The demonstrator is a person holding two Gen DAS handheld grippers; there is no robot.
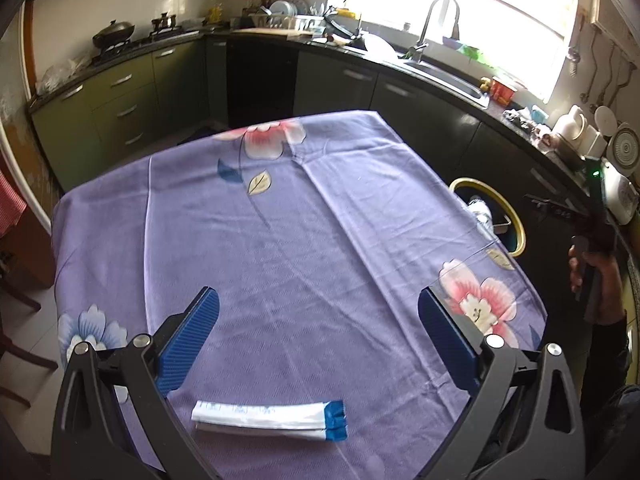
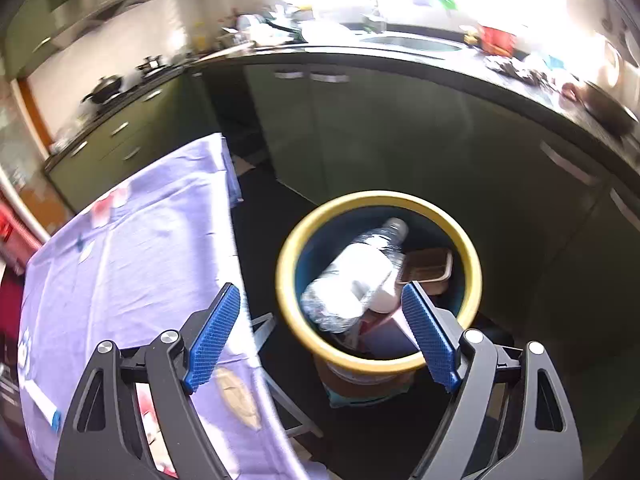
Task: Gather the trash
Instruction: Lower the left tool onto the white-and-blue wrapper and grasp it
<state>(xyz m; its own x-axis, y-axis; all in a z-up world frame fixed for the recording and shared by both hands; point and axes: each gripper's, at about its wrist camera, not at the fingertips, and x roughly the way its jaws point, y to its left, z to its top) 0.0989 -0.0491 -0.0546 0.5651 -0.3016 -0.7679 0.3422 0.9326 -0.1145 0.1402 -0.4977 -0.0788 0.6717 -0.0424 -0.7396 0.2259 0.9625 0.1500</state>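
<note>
Trash here is a white sachet with a blue end (image 1: pixel 269 420), lying flat near the front edge of the purple flowered tablecloth (image 1: pixel 280 240), just below the left gripper (image 1: pixel 318 330), whose blue pads stand wide apart, touching nothing. To the right, past the cloth's edge, the yellow-rimmed bin (image 2: pixel 378 280) sits on the floor before dark cabinets. Only the blurred right wrist view looks straight down into it, showing a crushed plastic bottle (image 2: pixel 356 276) and a brown tray (image 2: pixel 428 268), with the right gripper (image 2: pixel 320 332) spread open and empty above the rim.

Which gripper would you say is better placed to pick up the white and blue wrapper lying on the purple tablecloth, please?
Left. The left gripper hangs open directly above the white and blue wrapper; the right gripper is over the yellow-rimmed bin.
</note>
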